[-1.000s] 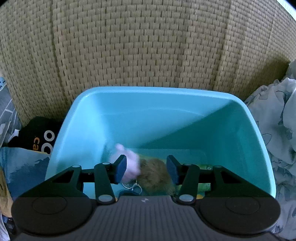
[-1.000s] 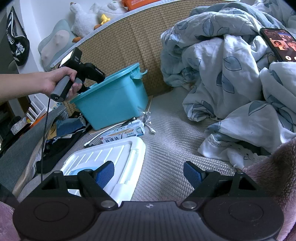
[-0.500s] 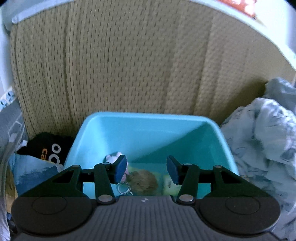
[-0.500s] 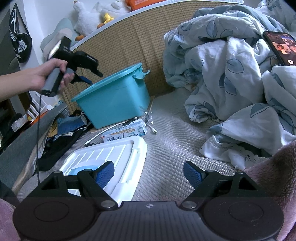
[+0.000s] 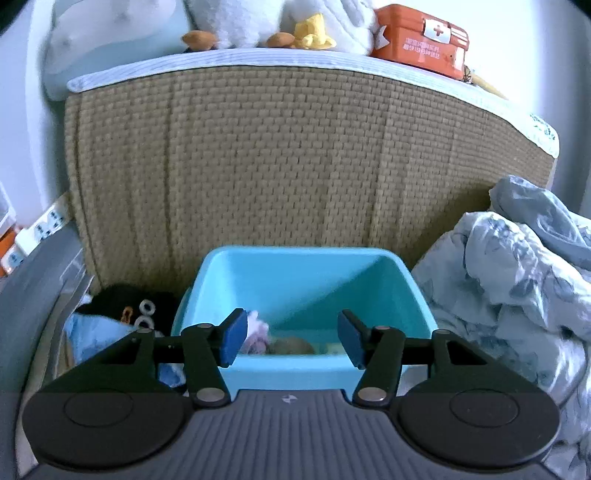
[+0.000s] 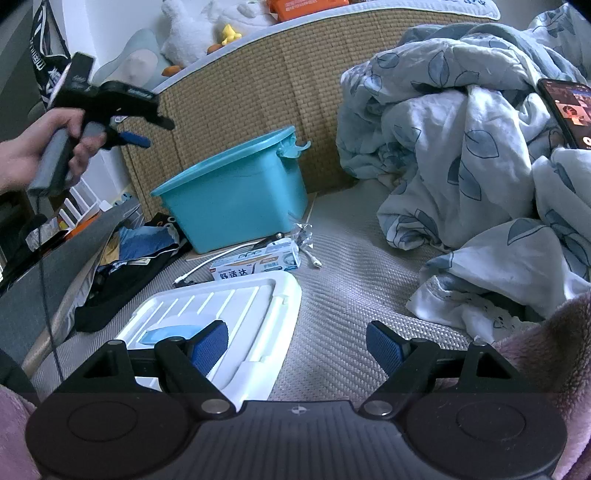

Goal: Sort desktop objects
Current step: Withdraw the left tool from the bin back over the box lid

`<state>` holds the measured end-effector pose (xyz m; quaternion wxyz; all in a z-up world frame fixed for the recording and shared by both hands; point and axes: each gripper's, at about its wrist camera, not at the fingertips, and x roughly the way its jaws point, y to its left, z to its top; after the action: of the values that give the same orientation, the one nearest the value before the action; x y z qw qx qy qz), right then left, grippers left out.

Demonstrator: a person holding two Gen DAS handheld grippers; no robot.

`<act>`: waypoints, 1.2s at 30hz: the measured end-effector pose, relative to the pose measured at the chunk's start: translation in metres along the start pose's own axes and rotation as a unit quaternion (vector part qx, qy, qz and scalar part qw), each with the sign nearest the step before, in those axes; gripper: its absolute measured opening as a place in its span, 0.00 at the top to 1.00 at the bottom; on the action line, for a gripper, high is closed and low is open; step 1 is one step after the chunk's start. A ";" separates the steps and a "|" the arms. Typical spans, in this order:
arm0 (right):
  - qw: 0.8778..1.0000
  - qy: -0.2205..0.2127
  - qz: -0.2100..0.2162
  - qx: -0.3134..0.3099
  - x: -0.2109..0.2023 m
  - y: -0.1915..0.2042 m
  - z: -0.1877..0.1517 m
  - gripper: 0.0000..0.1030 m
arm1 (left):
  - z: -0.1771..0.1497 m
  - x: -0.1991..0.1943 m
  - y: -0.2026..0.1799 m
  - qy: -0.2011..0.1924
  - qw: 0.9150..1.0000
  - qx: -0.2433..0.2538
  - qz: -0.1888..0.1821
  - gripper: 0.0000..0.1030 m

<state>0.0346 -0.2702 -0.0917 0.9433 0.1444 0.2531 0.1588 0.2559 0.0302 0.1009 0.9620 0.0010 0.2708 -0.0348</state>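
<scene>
A teal plastic bin (image 5: 295, 280) stands against a woven headboard; it also shows in the right wrist view (image 6: 236, 206). Inside it lie a pink fluffy item (image 5: 255, 332) and a brown furry item (image 5: 291, 346). My left gripper (image 5: 291, 338) is open and empty, held above and behind the bin's near rim; it also shows in the right wrist view (image 6: 142, 131), up to the bin's left. My right gripper (image 6: 295, 345) is open and empty, low over the mat. A white lid (image 6: 221, 325), a small box (image 6: 255, 260) and a white cable (image 6: 218, 262) lie on the mat.
A rumpled leaf-print duvet (image 6: 480, 166) fills the right, with a phone (image 6: 565, 110) on it. Dark clothes and a blue bag (image 6: 136, 243) lie left of the bin. Plush toys (image 5: 258, 22) and an orange first-aid tin (image 5: 421, 37) sit on the headboard.
My left gripper has pulled up and back from inside the bin, leaving the pink and brown items in it. The right gripper has barely moved.
</scene>
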 end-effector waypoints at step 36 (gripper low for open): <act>0.999 0.022 -0.013 -0.039 0.005 0.012 -0.007 0.17 | -0.180 -0.083 -0.019 -0.034 0.999 0.022 0.016 0.35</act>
<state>0.0326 -0.2557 -0.0951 0.9443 0.1003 0.2696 0.1596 0.0900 0.0205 -0.0093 0.9709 0.0250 0.2366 -0.0257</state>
